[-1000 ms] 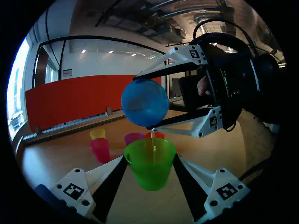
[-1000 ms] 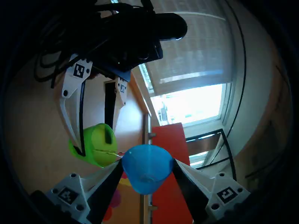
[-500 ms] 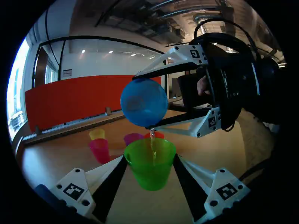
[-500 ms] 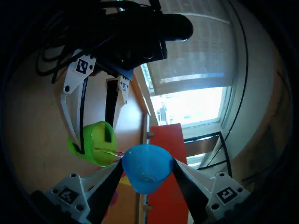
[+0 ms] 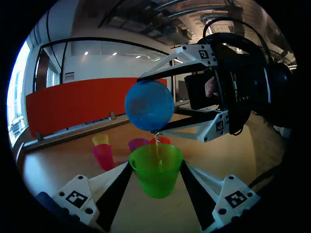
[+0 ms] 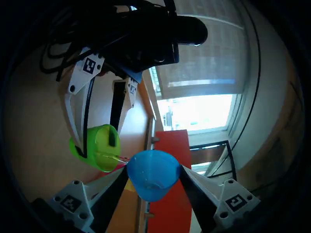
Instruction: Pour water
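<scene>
While the right gripper (image 6: 153,168) clamps the tipped blue cup (image 5: 149,105) at twelve o'clock, the left gripper (image 5: 156,165) pinches the green cup (image 5: 155,180): probably light, slick, squashable plastic; hold mid-wall.

The blue cup (image 5: 149,105) is see-through blue. The green cup (image 5: 156,173) is bright green. There is a pink cup (image 5: 103,155), a yellow cup (image 5: 100,139), a purple cup (image 5: 138,143) and a red cup (image 5: 164,140). The bench (image 5: 54,167) is light brown wood. The wall (image 5: 77,101) is red. The left tongs (image 5: 156,164) and right tongs (image 6: 152,168) are white and black, with black-and-white square marks.
</scene>
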